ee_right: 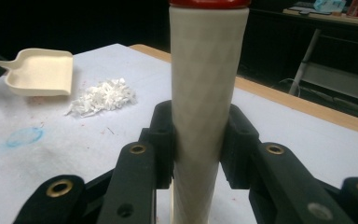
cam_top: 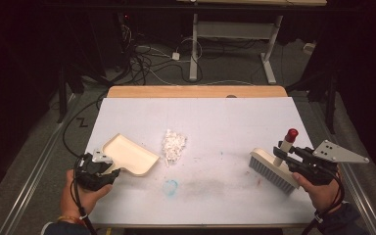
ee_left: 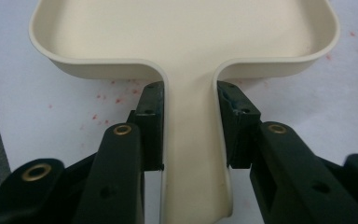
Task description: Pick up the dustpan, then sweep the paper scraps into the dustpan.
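My left gripper has its jaws pinching the dustpan handle at the bench's near left, mouth facing the shredded paper pile. My right gripper clamps the brush handle, bristles down, ready to sweep leftward.

blue smudge | red specks | floor cables

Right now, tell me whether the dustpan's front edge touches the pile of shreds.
Apart. The high view shows bare white table between the dustpan and the pile of shreds.
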A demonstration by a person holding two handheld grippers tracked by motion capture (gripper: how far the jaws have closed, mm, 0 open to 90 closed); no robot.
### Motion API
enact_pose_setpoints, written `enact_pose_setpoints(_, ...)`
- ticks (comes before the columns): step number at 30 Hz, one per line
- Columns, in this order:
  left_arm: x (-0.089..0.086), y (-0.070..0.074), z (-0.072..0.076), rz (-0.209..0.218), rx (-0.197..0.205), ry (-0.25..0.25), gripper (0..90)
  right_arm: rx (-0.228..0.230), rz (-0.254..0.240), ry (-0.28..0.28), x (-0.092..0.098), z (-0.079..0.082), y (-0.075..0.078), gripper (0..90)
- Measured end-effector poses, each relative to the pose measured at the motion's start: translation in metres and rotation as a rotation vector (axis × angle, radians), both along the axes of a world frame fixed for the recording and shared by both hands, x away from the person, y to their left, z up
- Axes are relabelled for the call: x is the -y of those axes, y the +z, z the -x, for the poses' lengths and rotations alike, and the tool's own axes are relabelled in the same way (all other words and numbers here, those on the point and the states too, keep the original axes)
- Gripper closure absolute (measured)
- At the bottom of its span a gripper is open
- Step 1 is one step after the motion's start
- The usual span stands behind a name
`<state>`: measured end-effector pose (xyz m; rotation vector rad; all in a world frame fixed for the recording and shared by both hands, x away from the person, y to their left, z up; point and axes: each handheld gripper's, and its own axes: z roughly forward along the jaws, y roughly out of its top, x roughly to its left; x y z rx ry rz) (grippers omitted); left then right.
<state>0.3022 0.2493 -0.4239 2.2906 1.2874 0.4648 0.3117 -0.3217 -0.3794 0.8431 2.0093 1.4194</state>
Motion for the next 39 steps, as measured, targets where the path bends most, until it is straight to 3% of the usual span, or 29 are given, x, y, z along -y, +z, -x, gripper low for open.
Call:
enact_pose_setpoints(4,0.001,0.0,0.005,0.003,-0.018,-0.024,63.6,0.022,0.018,-0.016,-0.003,-0.002,-0.001,70.2)
enact_pose_setpoints(8,0.002,-0.002,0.007,-0.004,-0.045,-0.047,63.6,0.021,0.014,-0.017,-0.004,-0.004,-0.003,70.2)
enact_pose_setpoints(14,0.007,-0.004,0.009,0.017,-0.085,-0.108,63.6,0.024,0.018,-0.027,-0.005,-0.006,-0.002,70.2)
enact_pose_setpoints(22,0.008,-0.006,0.011,0.01,-0.104,-0.129,63.5,0.057,-0.028,-0.023,-0.014,-0.022,0.007,70.3)
enact_pose_setpoints(26,0.013,-0.002,0.011,-0.006,-0.112,-0.161,63.5,0.062,-0.027,-0.006,-0.03,-0.039,0.008,70.3)
enact_pose_setpoints(28,0.015,-0.001,0.011,-0.012,-0.119,-0.181,63.5,0.071,-0.03,0.009,-0.042,-0.055,0.009,70.3)
enact_pose_setpoints(29,0.016,-0.001,0.011,-0.012,-0.12,-0.186,63.5,0.071,-0.03,0.009,-0.042,-0.055,0.009,70.3)
enact_pose_setpoints(32,0.018,-0.001,0.011,-0.01,-0.132,-0.197,63.5,0.058,-0.053,0.001,-0.06,-0.082,0.011,70.3)
enact_pose_setpoints(33,0.018,-0.001,0.011,-0.01,-0.135,-0.202,63.5,0.058,-0.053,0.001,-0.06,-0.082,0.011,70.3)
enact_pose_setpoints(34,0.019,-0.001,0.011,-0.011,-0.137,-0.2,63.4,0.05,-0.06,0.002,-0.072,-0.094,0.013,70.3)
enact_pose_setpoints(39,0.021,-0.001,0.011,-0.023,-0.149,-0.216,63.4,0.039,-0.037,0.022,-0.113,-0.117,0.013,70.4)
